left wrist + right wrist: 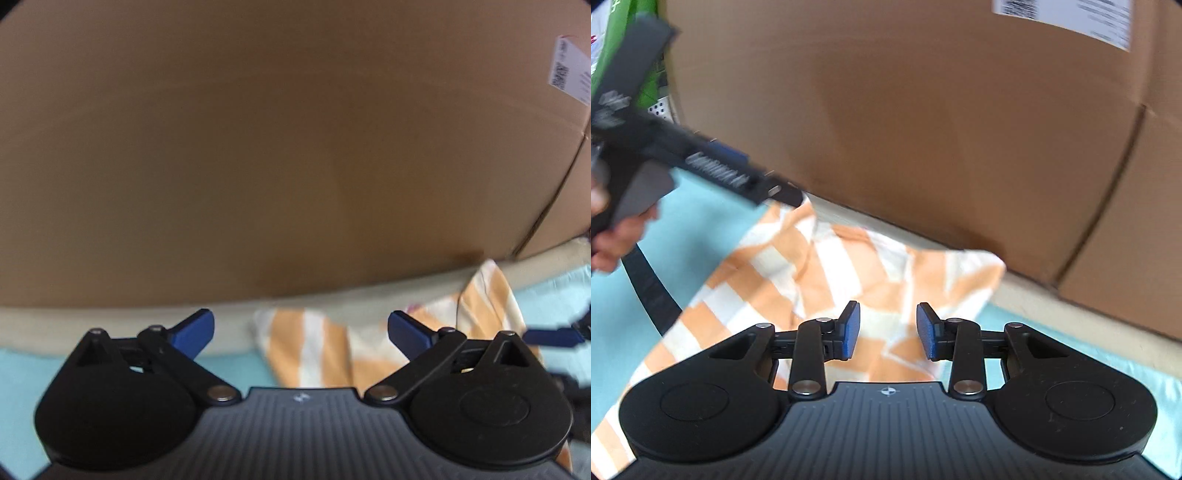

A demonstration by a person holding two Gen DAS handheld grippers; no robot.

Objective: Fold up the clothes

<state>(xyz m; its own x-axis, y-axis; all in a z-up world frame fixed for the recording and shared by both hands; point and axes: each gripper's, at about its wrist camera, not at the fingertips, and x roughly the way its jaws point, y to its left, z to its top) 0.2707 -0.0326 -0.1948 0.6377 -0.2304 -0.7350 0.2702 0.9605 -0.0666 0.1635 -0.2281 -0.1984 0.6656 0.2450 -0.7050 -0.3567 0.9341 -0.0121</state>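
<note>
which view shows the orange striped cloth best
The right wrist view: the orange and white striped cloth spreads across the middle of the frame on the light blue surface. The left wrist view catches only a blurred part of it, partly behind the left gripper.

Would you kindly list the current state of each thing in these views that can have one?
Left gripper: jaws wide open, nothing between them.
Right gripper: jaws partly apart over the cloth, nothing pinched.
Striped garment: orange and white, lying rumpled and unfolded on the light blue sheet.
Cardboard box: closed, standing behind the garment, its label facing the cameras.
</note>
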